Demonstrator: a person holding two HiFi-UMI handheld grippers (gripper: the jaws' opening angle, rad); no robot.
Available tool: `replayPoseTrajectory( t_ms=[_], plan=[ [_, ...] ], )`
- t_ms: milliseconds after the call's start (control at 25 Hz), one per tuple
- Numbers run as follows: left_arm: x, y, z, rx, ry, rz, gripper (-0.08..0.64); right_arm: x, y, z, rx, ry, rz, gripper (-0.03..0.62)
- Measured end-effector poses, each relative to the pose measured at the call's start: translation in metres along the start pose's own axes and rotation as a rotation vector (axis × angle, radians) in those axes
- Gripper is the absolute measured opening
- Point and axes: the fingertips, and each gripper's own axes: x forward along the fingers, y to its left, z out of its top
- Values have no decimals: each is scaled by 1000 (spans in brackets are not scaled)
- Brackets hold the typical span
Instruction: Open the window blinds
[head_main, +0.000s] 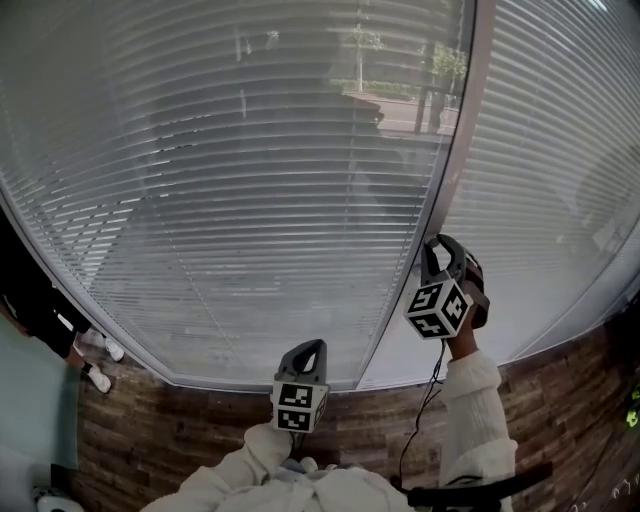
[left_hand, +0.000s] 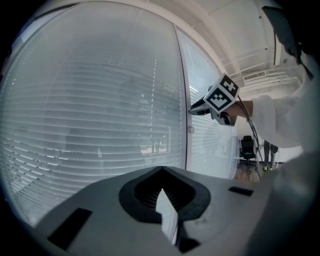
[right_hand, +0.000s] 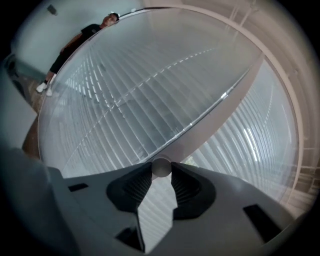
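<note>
Gripping a small round knob between their ribbed pads, the jaws of our right gripper are clenched on it right at the pale vertical frame that divides the 2 window panes. In the right gripper view the knob sits at the very tips of the jaws, touching both pads, with the frame running diagonally just behind it. The window blinds fill the big pane to the left of that frame, and a 2nd set of blinds covers the pane to its right. Their slats lie horizontal, and trees and a street show dimly through the upper rows in the head view. Our left gripper hangs lower and to the left, well apart from the frame, facing the left pane's blinds without touching them. Its jaws are pressed together at the tips with nothing between them. White sleeves cover both our arms. A person in dark clothes stands at the far left on the wooden floor.
</note>
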Motion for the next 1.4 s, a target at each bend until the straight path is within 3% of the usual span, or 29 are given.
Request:
replayPoseTrajectory(
  t_ms=[160, 720, 840, 920, 1000, 1120, 1200, 1320, 1400],
  plan=[
    [-1, 1, -1, 4, 5, 9, 0, 0, 1, 0, -134, -13, 0, 130],
    [-6, -7, -7, 10, 20, 24, 0, -5, 8, 3, -803, -63, -35, 130],
    [-7, -7, -10, 7, 29, 30, 0, -5, 9, 0, -873, -72, -30, 130],
    [-7, -6, -11, 3, 33, 34, 0, -3, 6, -2, -803, -76, -26, 130],
    [-8, -7, -11, 1, 35, 35, 0, -2, 1, -3, -551, -83, -8, 133],
    [-9, -9, -13, 3, 39, 30, 0, -7, -10, -9, 60, -98, 82, 198],
    [-8, -10, -14, 5, 42, 26, 0, -13, -21, -16, 609, -156, 173, 199],
    [-6, -15, -15, 5, 44, 14, 0, -21, -37, -23, 1512, -272, 302, 199],
    [-4, -18, -15, 5, 41, 4, 0, -19, -37, -31, 1974, -294, 353, 199]
  ],
)
